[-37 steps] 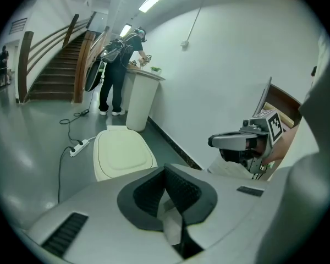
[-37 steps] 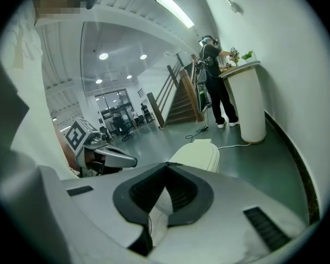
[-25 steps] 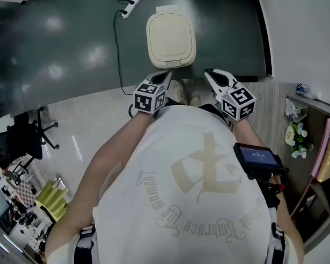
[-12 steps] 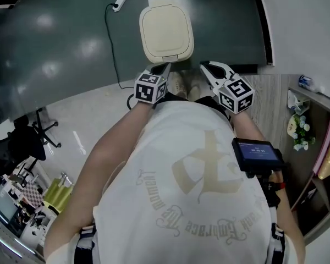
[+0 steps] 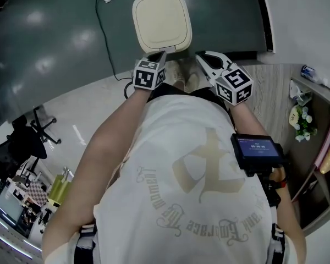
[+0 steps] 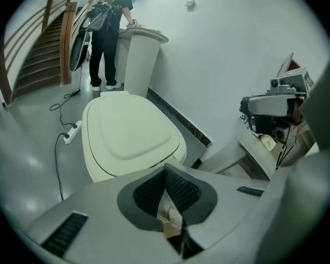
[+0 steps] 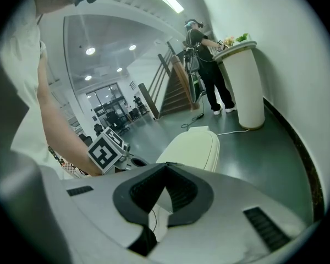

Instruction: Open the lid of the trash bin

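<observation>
The trash bin (image 5: 160, 22) is cream-coloured, with a rounded square lid lying closed; it stands on the dark floor straight ahead. My left gripper (image 5: 161, 55) is shut and empty, its tips just short of the lid's near edge. My right gripper (image 5: 201, 58) is also shut and empty, to the right of the bin's near corner. In the left gripper view the bin (image 6: 129, 131) fills the space just beyond the closed jaws of the left gripper (image 6: 165, 169). In the right gripper view the bin (image 7: 193, 150) lies past the right gripper (image 7: 166, 166), left of its line.
A power strip (image 6: 71, 132) with a black cable (image 5: 102, 34) lies on the floor left of the bin. The white wall (image 6: 231, 54) runs along the right. A person (image 6: 113, 37) stands at a white pedestal (image 6: 138, 59) beyond. An office chair (image 5: 19, 142) and a shelf with flowers (image 5: 301, 120) flank me.
Both grippers and the person have moved forward: the bin sits higher in the head view and closer to the gripper tips. Both grippers stay shut.
</observation>
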A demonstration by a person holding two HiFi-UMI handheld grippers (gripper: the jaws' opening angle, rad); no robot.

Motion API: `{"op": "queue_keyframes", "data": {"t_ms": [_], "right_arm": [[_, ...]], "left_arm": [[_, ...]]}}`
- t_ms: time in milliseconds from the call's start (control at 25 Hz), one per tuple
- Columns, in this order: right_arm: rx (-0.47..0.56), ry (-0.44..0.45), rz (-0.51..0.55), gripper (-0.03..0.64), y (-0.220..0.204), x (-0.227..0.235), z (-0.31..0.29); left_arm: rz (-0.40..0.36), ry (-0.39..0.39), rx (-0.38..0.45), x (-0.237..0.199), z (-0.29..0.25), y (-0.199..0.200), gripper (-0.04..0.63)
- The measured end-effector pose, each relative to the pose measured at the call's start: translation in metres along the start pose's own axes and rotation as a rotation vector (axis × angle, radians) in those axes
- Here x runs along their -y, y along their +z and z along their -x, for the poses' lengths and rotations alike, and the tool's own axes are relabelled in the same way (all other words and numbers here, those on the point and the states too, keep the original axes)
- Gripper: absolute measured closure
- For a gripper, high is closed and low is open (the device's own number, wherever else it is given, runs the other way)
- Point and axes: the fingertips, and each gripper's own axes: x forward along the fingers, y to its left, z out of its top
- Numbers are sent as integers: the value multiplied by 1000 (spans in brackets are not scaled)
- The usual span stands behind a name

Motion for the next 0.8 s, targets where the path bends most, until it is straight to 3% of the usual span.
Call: {"op": "queue_keyframes", "data": {"t_ms": [480,800], "right_arm": [[3,-24,-7,612,7,10,-3],[-8,-17,10,612,6,5,2]], "left_arm": [[-71,-10,-50,0,-18,-1,583],[-185,32,-79,8,-18,-5,583]]}}
